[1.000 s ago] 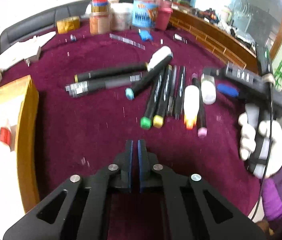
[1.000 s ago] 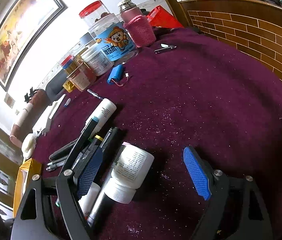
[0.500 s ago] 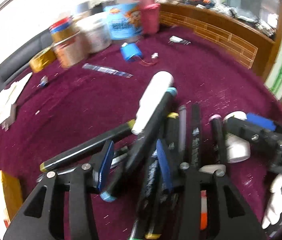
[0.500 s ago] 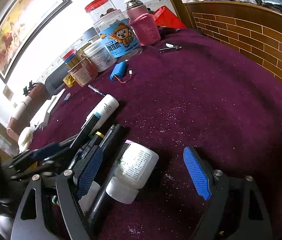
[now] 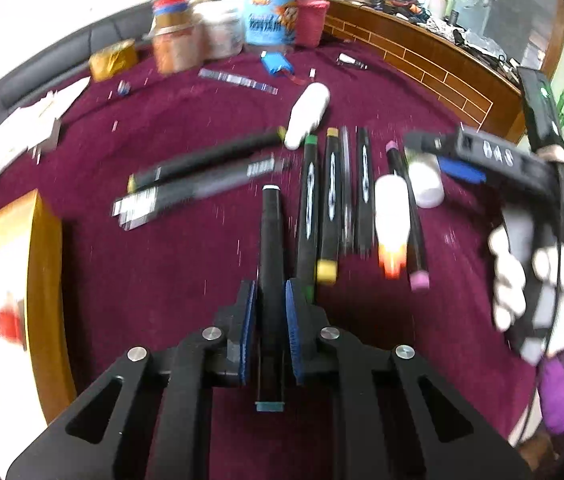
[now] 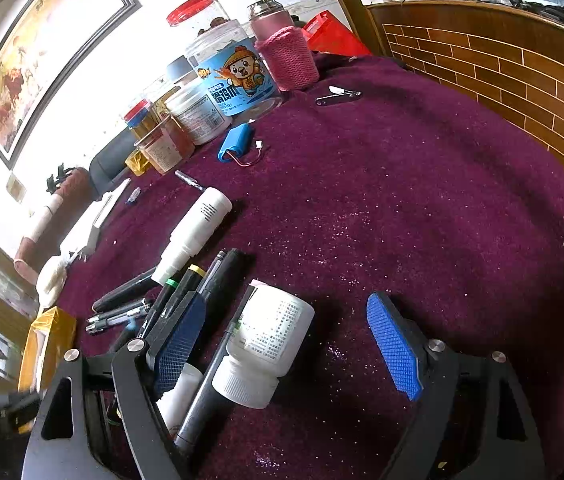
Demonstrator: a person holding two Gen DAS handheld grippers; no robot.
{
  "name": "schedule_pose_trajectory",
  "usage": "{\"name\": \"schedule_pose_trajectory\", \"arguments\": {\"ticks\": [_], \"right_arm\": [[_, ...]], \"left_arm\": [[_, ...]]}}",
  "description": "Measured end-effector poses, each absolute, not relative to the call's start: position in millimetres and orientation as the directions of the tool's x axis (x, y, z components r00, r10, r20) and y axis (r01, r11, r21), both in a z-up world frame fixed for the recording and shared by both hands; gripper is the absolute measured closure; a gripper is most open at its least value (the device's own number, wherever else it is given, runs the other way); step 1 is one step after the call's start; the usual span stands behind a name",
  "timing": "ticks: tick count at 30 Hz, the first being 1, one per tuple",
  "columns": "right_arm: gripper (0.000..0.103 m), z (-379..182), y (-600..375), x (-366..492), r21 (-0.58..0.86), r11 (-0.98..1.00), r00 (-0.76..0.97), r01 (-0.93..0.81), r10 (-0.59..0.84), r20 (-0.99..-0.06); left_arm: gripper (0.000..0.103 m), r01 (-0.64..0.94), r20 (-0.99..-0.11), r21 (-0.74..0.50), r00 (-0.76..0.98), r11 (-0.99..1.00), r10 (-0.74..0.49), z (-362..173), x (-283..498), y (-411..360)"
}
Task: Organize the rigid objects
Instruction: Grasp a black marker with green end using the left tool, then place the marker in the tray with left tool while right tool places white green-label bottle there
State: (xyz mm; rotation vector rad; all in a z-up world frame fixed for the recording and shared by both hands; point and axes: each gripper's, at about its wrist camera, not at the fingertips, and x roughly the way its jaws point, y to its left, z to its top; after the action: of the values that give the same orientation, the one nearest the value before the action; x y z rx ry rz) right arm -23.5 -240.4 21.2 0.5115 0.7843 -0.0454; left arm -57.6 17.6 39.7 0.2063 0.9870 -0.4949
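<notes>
My left gripper [image 5: 270, 292] grips a black marker with a teal cap [image 5: 272, 232]. Its jaws are closing tight and both blue pads press the barrel. The marker points away over the purple cloth [image 5: 162, 280], left of a row of markers [image 5: 330, 200] and a white tube with an orange cap [image 5: 391, 216]. Two more dark markers [image 5: 202, 176] lie crosswise at the left. My right gripper [image 6: 282, 308] stands open over a white pill bottle [image 6: 270, 336]; neither pad touches the bottle. A white-gloved hand [image 5: 521, 280] holds that gripper.
Jars and a pink-sleeved flask [image 6: 285, 56] crowd the table's back edge. A blue battery pack [image 6: 236, 142] and a nail clipper [image 6: 337, 96] lie in front of them. A white tube [image 6: 198, 228] rests beyond the markers. A wooden box [image 5: 42, 264] stands at the left.
The left gripper opened, reached forward over the markers, closed on the teal-capped marker and drew back with it. The right gripper stayed where it was, open.
</notes>
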Motion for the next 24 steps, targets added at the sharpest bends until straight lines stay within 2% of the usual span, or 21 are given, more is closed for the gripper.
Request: {"name": "schedule_pose_trajectory", "arguments": {"ticks": [4,5,6,7,8,9,11,15,19,21,24], "right_arm": [[0.024,21,-241,-24,0.428,0.875,0.715,0.227,0.149,-0.684],[0.024,21,-241,-24,0.426,0.876,0.714,0.227,0.148,-0.684],[0.024,21,-241,-24,0.426,0.876,0.714,0.227,0.147,-0.684],[0.024,21,-242,-24,0.424,0.877,0.714,0.227,0.146,-0.685],[0.024,21,-241,-24,0.424,0.877,0.714,0.227,0.146,-0.684],[0.024,21,-241,-24,0.426,0.876,0.715,0.227,0.147,-0.684],[0.024,21,-242,-24,0.431,0.873,0.717,0.226,0.151,-0.68],[0.024,20,-245,-26,0.448,0.866,0.723,0.223,0.161,-0.672],[0.023,20,-245,-27,0.452,0.863,0.725,0.224,0.163,-0.669],[0.02,20,-244,-25,0.452,0.865,0.723,0.218,0.168,-0.67],[0.022,21,-240,-20,0.418,0.882,0.699,0.216,0.159,-0.697]], "left_arm": [[0.089,0.462,-0.86,-0.033,0.438,0.886,-0.261,25,-60,16],[0.085,0.46,-0.85,-0.022,0.458,0.888,-0.259,24,-60,13],[0.076,0.464,-0.849,-0.014,0.463,0.886,-0.256,23,-60,10],[0.074,0.473,-0.839,0.005,0.482,0.881,-0.254,22,-61,4],[0.074,0.477,-0.826,0.033,0.508,0.878,-0.245,20,-62,0],[0.078,0.478,-0.817,0.044,0.522,0.877,-0.244,19,-64,-3],[0.091,0.473,-0.811,-0.034,0.502,0.88,-0.301,19,-64,4],[0.091,0.44,-0.769,-0.165,0.503,0.883,-0.394,29,-77,30],[0.091,0.425,-0.663,-0.314,0.542,0.849,-0.517,54,-107,64],[0.091,0.424,-0.613,-0.352,0.57,0.834,-0.548,67,-124,80],[0.091,0.423,-0.571,-0.37,0.598,0.827,-0.562,80,-139,101]]}}
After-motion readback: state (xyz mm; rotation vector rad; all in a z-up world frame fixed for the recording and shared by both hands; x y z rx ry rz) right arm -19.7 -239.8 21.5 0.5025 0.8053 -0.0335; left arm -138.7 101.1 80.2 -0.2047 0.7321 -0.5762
